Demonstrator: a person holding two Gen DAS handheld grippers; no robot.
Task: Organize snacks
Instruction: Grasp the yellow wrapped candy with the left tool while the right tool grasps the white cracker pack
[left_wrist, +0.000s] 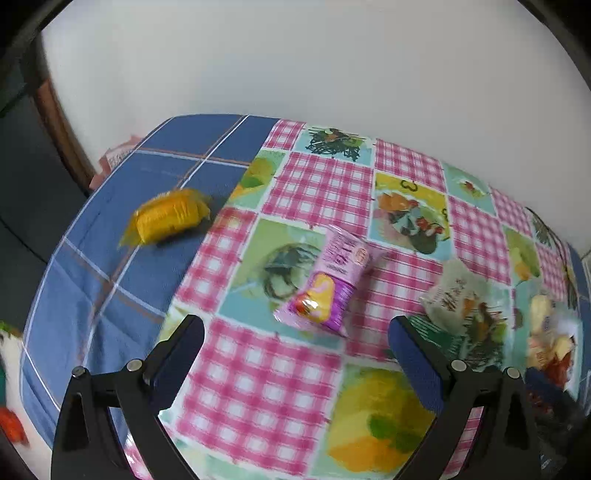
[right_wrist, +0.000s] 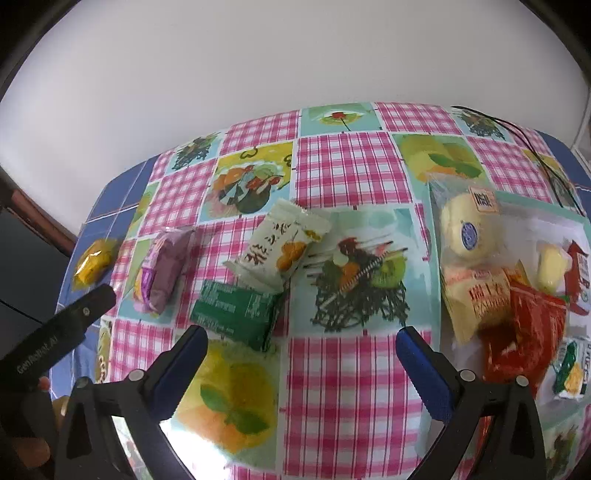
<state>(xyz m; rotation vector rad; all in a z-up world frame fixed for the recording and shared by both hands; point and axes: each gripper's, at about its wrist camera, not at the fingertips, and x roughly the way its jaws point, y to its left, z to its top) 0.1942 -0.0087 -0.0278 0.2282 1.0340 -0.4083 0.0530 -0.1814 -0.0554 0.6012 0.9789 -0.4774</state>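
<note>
Lying between spread left claw (left_wrist: 295, 345): purple snack packet (left_wrist: 328, 284).

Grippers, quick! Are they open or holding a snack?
Left gripper: open, holding nothing, above the purple snack pack.
Right gripper: open, holding nothing.

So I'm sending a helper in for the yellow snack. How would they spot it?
Start at the patchwork tablecloth, then go left onto the bare blue plaid cloth. The yellow snack lies there alone, apart from the purple packet; it is the only packet off the pink-checked area.
</note>
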